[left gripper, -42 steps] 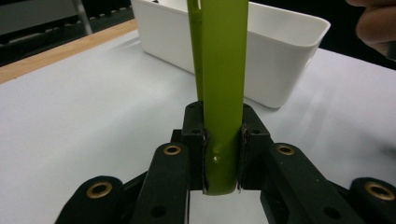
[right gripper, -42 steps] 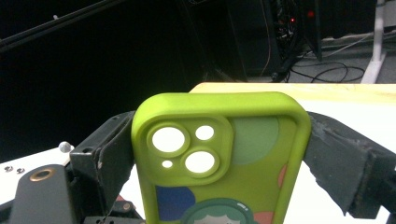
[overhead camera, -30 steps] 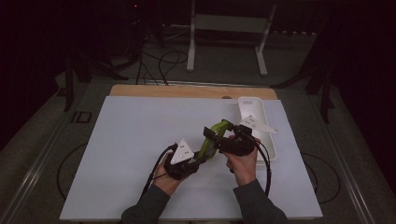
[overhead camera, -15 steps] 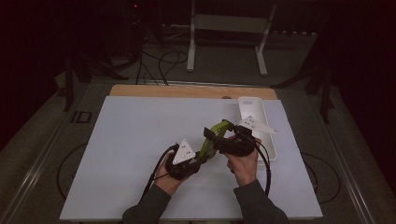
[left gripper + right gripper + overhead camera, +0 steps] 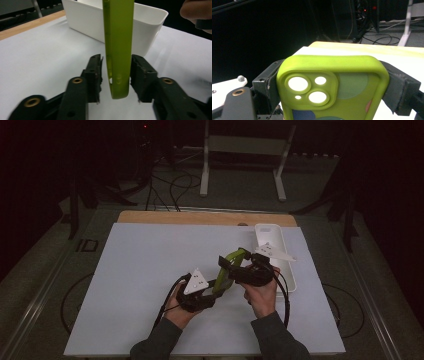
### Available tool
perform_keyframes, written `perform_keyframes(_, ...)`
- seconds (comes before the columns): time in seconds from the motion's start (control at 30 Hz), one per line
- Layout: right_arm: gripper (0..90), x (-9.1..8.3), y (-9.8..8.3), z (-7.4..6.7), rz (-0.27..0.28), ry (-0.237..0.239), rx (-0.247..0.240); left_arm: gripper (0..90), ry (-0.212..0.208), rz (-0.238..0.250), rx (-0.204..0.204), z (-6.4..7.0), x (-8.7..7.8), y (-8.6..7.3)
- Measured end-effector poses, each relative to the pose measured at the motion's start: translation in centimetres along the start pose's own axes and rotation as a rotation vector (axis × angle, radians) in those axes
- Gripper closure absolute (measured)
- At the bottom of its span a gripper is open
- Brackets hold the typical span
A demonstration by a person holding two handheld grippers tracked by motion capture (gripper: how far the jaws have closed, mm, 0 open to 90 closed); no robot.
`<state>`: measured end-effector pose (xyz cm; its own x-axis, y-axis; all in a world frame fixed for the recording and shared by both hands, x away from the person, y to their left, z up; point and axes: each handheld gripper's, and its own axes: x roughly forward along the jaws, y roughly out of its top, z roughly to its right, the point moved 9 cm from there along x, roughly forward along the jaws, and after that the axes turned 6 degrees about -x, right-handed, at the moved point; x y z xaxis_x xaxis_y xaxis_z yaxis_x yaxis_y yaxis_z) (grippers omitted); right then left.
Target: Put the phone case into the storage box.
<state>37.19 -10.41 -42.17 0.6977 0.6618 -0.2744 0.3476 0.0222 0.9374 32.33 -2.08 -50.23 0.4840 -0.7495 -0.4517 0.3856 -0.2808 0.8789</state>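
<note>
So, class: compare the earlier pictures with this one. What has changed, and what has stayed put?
The left tongs have just been opening: their pads now stand apart from the green phone case, letting go of its end. The right tongs clamp the case's sides. Both hands, the case and the white tray kept their places.

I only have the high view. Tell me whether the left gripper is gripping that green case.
Observer: No. The left gripper has just been opening its jaws. The green case stands edge-on between them with a gap on each side.
Operator: Report the right gripper.
Observer: The right gripper is shut on the case, its pads pressing both long edges near the camera cutouts.
Operator: Describe the face that the right gripper view shows.
Observer: Lime green with muted round patches. The cutouts show bright white.
</note>
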Motion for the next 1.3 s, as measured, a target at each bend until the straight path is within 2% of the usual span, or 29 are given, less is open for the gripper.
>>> perform_keyframes(0.37,15.7,0.1,-0.1,0.4,-0.018,-0.033,-0.014,26.7,0.053,0.006,-0.029,-1.1,-0.7,0.3)
perform_keyframes(0.5,15.7,0.0,0.0,0.5,-0.022,-0.04,-0.017,15.8,0.067,-0.007,-0.031,-1.5,-0.9,0.3)
perform_keyframes(0.8,15.7,0.0,0.1,0.6,-0.028,-0.047,-0.026,5.9,0.083,-0.019,-0.018,-1.9,-1.8,0.3)
perform_keyframes(1.3,15.7,0.1,1.2,0.6,-0.032,-0.059,-0.053,1.8,0.108,-0.003,-0.035,-3.9,-4.2,0.3)
